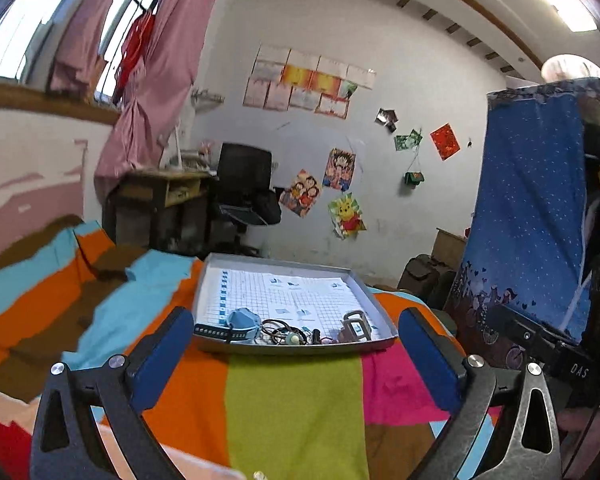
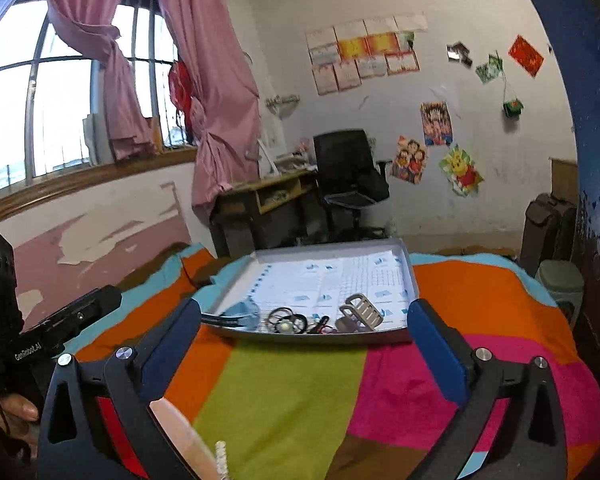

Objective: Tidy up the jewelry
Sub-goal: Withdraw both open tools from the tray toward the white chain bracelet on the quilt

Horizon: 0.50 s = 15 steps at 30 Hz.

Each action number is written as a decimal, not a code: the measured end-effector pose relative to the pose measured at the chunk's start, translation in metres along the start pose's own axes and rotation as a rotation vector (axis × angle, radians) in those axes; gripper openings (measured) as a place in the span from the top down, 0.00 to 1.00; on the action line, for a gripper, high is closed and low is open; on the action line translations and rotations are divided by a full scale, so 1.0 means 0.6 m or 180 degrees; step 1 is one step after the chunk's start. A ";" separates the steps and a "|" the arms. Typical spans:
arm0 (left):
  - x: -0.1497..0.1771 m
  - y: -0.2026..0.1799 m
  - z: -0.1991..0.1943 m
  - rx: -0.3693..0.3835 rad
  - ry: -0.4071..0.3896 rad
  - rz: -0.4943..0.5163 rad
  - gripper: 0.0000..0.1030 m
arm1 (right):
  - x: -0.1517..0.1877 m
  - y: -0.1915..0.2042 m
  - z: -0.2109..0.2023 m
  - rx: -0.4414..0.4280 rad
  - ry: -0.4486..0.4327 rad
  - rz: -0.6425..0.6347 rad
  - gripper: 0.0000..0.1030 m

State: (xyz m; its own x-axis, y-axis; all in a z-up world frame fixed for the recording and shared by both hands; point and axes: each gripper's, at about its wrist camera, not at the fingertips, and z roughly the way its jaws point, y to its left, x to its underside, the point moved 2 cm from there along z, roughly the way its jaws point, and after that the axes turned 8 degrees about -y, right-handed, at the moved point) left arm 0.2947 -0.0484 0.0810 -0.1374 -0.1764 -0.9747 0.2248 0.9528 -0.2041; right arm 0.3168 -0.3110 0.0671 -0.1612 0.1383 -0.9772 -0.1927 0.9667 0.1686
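Left gripper (image 1: 296, 328) and right gripper (image 2: 304, 324) both spread wide, empty. One tray (image 1: 296, 347) at 12 — one watch (image 1: 236, 326), one clip (image 2: 360, 310). Only the right view shows the window (image 2: 56, 92).

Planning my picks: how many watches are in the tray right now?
2. A blue watch lies at the tray's near left corner; a grey-strapped watch sits near right. The tangle between them could hide another.

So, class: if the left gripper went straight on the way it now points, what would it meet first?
Probably the near wall of the grey tray, then the jewelry pile behind it. The left gripper is open and seems to sit above the striped blanket; depth is unclear.
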 end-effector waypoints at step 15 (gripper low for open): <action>0.029 -0.002 -0.195 -0.0094 -0.0001 0.0160 0.00 | 0.024 0.089 -0.205 -0.0036 -0.0256 -0.0122 0.01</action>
State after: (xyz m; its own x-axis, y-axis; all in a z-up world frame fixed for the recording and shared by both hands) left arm 0.1792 -0.0236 0.0749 -0.1262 -0.1281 -0.9837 0.2029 0.9673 -0.1520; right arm 0.1849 -0.2838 0.0782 -0.0753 0.1184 -0.9901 -0.2082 0.9692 0.1318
